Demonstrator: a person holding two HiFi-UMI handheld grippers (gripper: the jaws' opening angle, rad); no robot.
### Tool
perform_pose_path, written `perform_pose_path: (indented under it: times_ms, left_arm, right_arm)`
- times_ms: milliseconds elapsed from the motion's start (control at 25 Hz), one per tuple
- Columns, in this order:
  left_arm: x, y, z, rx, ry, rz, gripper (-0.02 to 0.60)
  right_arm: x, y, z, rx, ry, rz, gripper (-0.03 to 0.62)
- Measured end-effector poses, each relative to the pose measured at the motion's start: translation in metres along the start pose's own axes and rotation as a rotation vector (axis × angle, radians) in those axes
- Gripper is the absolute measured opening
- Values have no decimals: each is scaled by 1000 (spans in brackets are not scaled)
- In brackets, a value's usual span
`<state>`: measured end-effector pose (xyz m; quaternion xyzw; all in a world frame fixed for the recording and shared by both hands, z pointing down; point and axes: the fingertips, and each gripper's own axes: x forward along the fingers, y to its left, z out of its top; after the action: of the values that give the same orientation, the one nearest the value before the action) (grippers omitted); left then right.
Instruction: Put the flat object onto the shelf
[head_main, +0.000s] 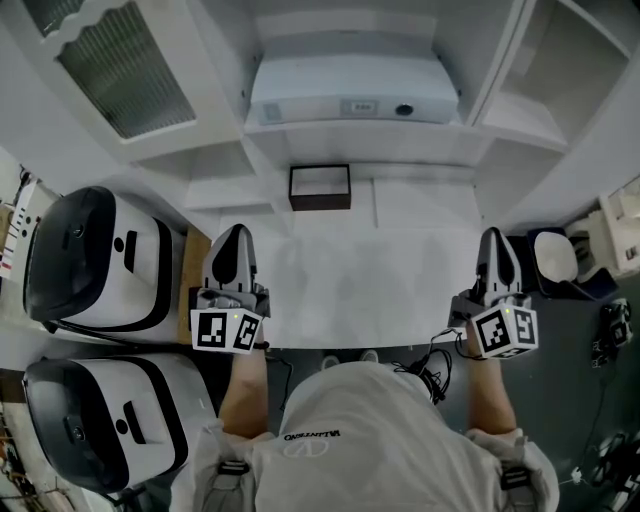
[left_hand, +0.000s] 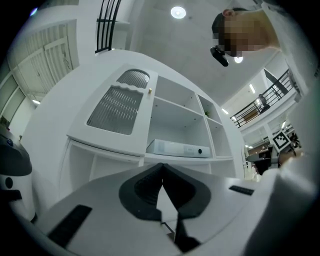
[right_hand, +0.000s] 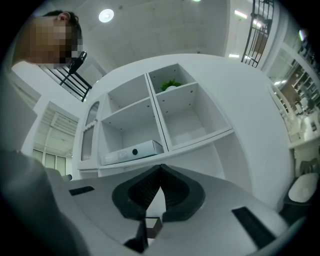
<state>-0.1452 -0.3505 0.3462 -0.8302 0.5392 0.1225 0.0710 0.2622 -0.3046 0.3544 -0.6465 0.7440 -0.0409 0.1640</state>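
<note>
Left claw (head_main: 234, 240) and right claw (head_main: 493, 240): both shut, jaws meeting tip to tip, nothing between them. Held over the near part of the table (head_main: 400, 280), well apart from each other.

Most likely the flat thing: a small dark-rimmed frame (head_main: 320, 187), lying flat on the table near its back edge, just below the shelf (head_main: 300, 132) and well ahead of both claws. Untouched, not yet up there. Could instead be the flat white box (head_main: 355, 95) already resting on the shelf; cannot tell for certain.

Frame looks light and stiff, with a thin raised rim and a smooth pale middle, so probably slippery and worth gentle handling. Lying flat, offers little to pinch: best taken across one rim edge, or tipped up first.

Counted: two claws, one frame, one white box, two black-and-white appliances (head_main: 95, 255) at the left.
</note>
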Motion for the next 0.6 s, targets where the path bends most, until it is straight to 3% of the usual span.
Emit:
perform_pose_path:
  times_ms: [600]
  left_arm:
    - [0, -4, -1, -13, 6, 0, 5]
  right_arm:
    - [-3, 4, 7, -33, -21, 29, 9]
